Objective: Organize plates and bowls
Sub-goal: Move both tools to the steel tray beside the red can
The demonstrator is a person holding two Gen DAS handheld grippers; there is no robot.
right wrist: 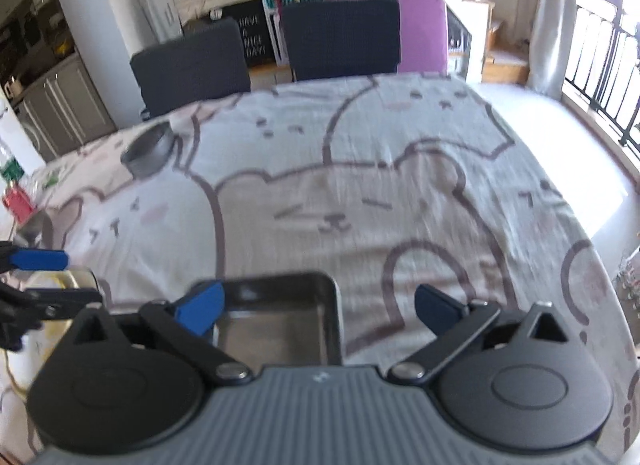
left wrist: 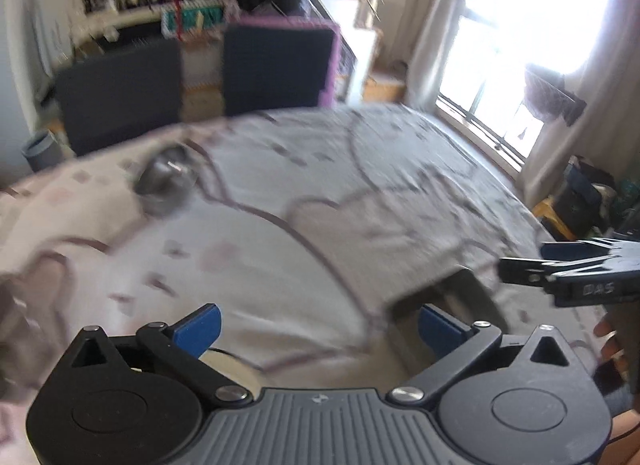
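A round steel bowl (right wrist: 150, 151) stands on the far left of the table; it also shows blurred in the left wrist view (left wrist: 166, 179). A square steel tray (right wrist: 280, 321) lies just in front of my right gripper (right wrist: 318, 309), which is open and empty above it. The tray's corner shows in the left wrist view (left wrist: 452, 293). My left gripper (left wrist: 318, 327) is open and empty above the cloth. The right gripper shows from the side in the left wrist view (left wrist: 520, 265). The left gripper shows at the left edge of the right wrist view (right wrist: 52, 281), over a shiny square plate (right wrist: 68, 279).
A bear-patterned tablecloth (right wrist: 360, 193) covers the table. Two dark chairs (right wrist: 340, 37) stand at the far edge. A red packet (right wrist: 16, 203) lies at the left edge. Kitchen shelves and a window lie beyond.
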